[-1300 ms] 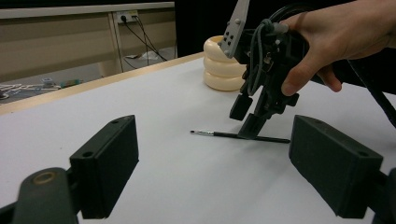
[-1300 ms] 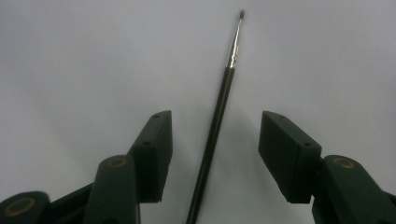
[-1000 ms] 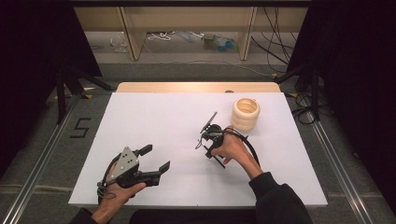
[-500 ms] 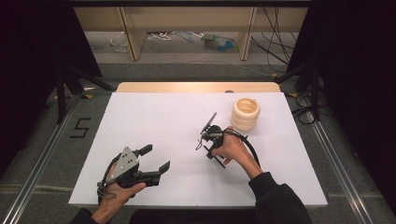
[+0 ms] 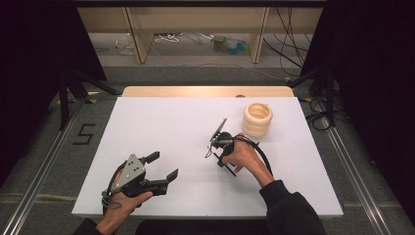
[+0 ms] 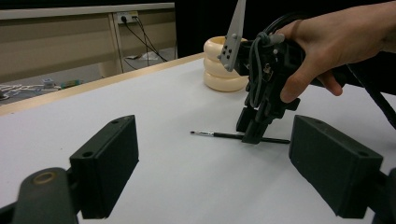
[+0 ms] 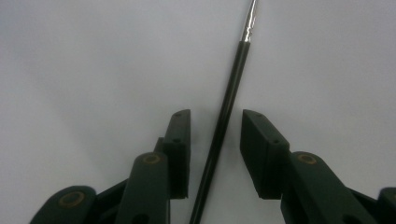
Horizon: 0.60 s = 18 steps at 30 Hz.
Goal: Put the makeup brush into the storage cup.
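Right tool (image 7: 215, 154) jaws just been closing, straddling thin paintbrush (image 7: 224, 121) handle, not pinching yet. Brush probably light, stiff, rolls easy on surface (image 5: 161, 127); grab mid-handle. Left tool (image 5: 164, 169) wide open, empty.

A thin black paintbrush (image 7: 224, 116) with a silver ferrule lies flat on the white table (image 5: 161, 122).

Right claw (image 5: 214, 152) points down at table (image 5: 161, 122); left claw (image 5: 161, 169) rests apart.
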Motion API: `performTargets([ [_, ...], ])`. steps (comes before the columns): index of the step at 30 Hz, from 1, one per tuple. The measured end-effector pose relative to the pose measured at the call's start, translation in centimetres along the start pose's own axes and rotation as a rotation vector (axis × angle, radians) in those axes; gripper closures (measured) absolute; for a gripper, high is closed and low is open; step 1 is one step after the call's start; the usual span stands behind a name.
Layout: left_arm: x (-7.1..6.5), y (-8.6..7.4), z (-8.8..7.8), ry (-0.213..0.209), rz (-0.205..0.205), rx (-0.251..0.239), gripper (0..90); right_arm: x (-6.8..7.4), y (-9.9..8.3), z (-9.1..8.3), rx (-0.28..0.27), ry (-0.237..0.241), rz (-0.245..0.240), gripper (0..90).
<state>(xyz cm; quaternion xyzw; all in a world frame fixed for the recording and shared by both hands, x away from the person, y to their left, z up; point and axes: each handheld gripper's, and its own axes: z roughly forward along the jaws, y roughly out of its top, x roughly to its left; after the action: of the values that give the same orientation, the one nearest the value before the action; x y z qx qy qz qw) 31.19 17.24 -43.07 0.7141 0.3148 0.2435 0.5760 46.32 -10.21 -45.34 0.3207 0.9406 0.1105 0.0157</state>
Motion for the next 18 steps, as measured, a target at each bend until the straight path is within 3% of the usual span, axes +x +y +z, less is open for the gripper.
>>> performTargets([
  [4, -0.02, 0.0, 0.01, 0.0, -0.003, 0.0, 15.8, 0.2, 0.1, 0.13, 0.026, -0.007, 0.016, 65.9],
  [6, 0.0, 0.0, 0.01, -0.001, 0.001, -0.001, 15.8, 0.09, 0.1, 0.15, 0.021, -0.007, 0.002, 66.6],
  [7, 0.0, 0.0, 0.01, -0.001, -0.001, -0.001, 15.8, 0.17, 0.14, 0.13, 0.026, -0.008, 0.021, 66.9],
  [9, 0.01, 0.01, 0.01, -0.001, 0.0, -0.001, 15.8, -0.01, 0.08, 0.2, 0.016, -0.008, 0.0, 67.5],
  [10, 0.01, 0.01, 0.03, -0.001, 0.0, -0.002, 15.8, 0.14, 0.14, 0.14, 0.027, -0.01, 0.021, 68.0],
  [12, 0.01, 0.03, 0.04, -0.001, 0.001, -0.003, 15.8, 0.09, 0.13, 0.18, 0.025, -0.017, 0.0, 68.7],
  [18, 0.03, 0.0, 0.13, -0.006, 0.002, -0.01, 15.8, 0.08, 0.23, 0.2, 0.031, -0.024, 0.012, 71.7],
])
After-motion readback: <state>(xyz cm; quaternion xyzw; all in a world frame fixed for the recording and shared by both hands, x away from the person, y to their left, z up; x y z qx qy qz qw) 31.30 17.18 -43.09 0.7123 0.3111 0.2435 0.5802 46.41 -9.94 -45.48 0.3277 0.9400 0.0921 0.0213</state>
